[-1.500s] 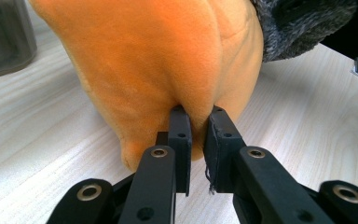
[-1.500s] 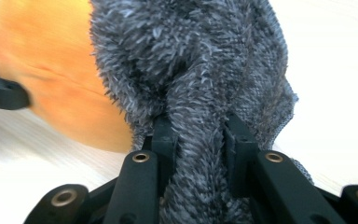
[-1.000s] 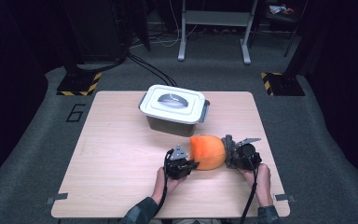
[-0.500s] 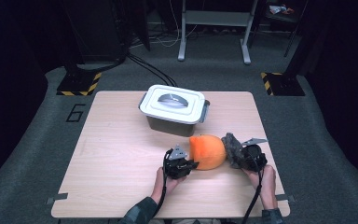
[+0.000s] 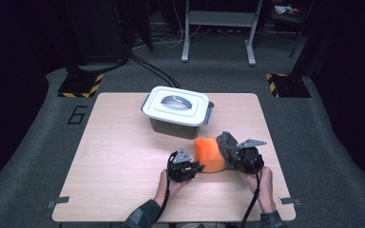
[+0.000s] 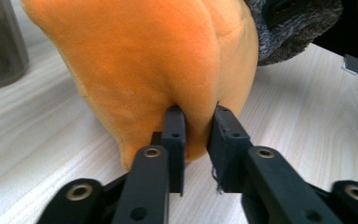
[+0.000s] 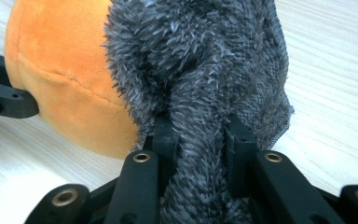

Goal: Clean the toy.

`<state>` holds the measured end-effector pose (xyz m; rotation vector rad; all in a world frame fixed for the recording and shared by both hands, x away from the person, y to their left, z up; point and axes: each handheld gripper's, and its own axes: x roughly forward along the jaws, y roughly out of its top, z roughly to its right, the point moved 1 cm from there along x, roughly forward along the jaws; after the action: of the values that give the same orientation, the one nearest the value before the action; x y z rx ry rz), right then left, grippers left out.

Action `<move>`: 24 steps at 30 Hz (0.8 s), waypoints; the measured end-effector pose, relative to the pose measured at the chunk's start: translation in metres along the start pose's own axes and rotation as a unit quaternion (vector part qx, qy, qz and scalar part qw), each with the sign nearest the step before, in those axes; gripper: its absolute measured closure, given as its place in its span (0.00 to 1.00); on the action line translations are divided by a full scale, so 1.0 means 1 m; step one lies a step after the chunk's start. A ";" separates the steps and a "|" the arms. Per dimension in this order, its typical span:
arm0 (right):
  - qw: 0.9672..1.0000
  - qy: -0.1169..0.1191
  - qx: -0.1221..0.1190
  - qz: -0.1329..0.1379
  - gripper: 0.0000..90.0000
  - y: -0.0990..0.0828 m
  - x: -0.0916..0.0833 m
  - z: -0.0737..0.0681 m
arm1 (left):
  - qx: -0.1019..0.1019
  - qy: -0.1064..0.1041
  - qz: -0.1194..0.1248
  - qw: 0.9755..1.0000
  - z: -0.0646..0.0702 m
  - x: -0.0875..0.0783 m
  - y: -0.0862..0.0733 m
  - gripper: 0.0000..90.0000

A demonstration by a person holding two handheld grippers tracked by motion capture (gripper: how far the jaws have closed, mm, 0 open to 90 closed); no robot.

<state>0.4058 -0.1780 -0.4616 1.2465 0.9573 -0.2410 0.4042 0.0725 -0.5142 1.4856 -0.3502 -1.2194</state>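
An orange plush toy [image 5: 208, 155] with a grey fuzzy end [image 5: 227, 142] lies on the wooden table [image 5: 119, 142] near its front edge, held between both grippers. My left gripper [image 5: 196, 167] is at its left side. In the left gripper view the jaws [image 6: 196, 127] have just been opening slightly, but a fold of orange plush [image 6: 140, 60] still fills the narrow gap between the pads. My right gripper [image 5: 234, 159] is shut on the grey fuzzy fabric [image 7: 200, 56], which bulges out between its jaws [image 7: 198, 135].
A grey box with a white clip-on lid [image 5: 177, 108] stands behind the toy near the table's middle. Beyond the table, on the dark floor, are a metal stand [image 5: 218, 28] and yellow-black striped bases [image 5: 81, 85].
The right gripper has risen slightly with the grey end, so the toy sits a little higher on that side. The left hand has stayed in place.
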 end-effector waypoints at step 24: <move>1.000 -0.006 -0.004 -0.007 0.79 0.001 0.004 0.005 | 0.052 0.074 -0.014 0.996 0.006 0.006 -0.002 0.55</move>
<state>0.4111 -0.1808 -0.4634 1.2301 0.9562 -0.2556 0.4011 0.0648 -0.5179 1.6654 -0.2986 -1.1186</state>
